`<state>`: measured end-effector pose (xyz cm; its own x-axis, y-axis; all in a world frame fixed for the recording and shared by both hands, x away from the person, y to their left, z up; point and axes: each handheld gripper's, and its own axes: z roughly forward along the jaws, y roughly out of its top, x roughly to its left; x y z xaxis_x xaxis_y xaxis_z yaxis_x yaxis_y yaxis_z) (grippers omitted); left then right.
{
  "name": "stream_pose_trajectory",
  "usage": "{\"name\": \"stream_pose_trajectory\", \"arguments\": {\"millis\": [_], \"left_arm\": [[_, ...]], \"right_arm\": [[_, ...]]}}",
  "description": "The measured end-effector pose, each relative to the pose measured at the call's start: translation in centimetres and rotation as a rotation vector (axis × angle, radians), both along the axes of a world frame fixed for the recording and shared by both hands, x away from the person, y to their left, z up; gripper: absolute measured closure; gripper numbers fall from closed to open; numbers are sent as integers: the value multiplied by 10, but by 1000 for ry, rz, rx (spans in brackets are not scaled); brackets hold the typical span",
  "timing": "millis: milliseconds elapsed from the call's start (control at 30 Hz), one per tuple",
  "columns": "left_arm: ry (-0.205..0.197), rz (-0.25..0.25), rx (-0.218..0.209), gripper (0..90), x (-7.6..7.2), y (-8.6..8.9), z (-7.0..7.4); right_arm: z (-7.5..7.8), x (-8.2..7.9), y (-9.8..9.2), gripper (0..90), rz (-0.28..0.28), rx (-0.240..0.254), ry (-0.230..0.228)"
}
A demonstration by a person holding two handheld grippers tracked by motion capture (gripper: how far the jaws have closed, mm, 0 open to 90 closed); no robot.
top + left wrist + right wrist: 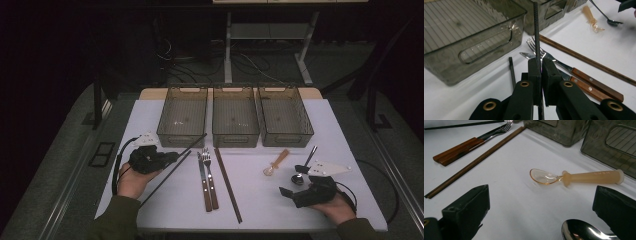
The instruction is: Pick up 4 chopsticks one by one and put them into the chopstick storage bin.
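Observation:
My left gripper [172, 156] is shut on a black chopstick [192, 143] that slants up toward the left bin [183, 116]. In the left gripper view the chopstick [536, 32] rises straight from between the closed jaws of the left gripper [541, 65]. A second black chopstick [165, 179] lies on the table just below. My right gripper [293, 180] rests open at the front right. In its own view the right gripper [542, 195] has a clear orange spoon [574, 177] ahead of it and a metal spoon bowl [579, 230] close between the jaws.
Three smoky plastic bins stand in a row at the back, the left bin [474, 37] nearest my left gripper. A fork [208, 165] and knife [203, 182] with wooden handles lie mid-table beside a brown chopstick pair [228, 185]. The metal spoon's handle [310, 155] points toward the right bin [285, 116].

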<state>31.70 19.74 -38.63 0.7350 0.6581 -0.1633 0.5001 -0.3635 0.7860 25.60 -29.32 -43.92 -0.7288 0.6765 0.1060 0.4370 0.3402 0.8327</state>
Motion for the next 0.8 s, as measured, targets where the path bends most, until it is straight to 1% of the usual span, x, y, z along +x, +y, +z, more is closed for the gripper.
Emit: {"name": "stream_pose_trajectory", "arguments": {"millis": [200,433,600,667,733,800], "left_arm": [[-3,-7,-13,852,7,-3,4],[-4,-17,-4,852,16,-7,7],[1,-9,-2,852,23,-9,8],[-2,-13,-8,852,26,-9,10],[0,-4,-11,852,29,-10,12],[-3,-6,-4,852,33,-11,13]], "right_arm": [[0,0,-1,13,-5,4,-2],[0,0,-1,13,-6,4,-2],[1,0,-1,13,-6,6,-4],[1,0,-1,13,-7,6,-2],[1,0,-1,13,-7,6,-2],[1,0,-1,13,-7,6,-4]]}}
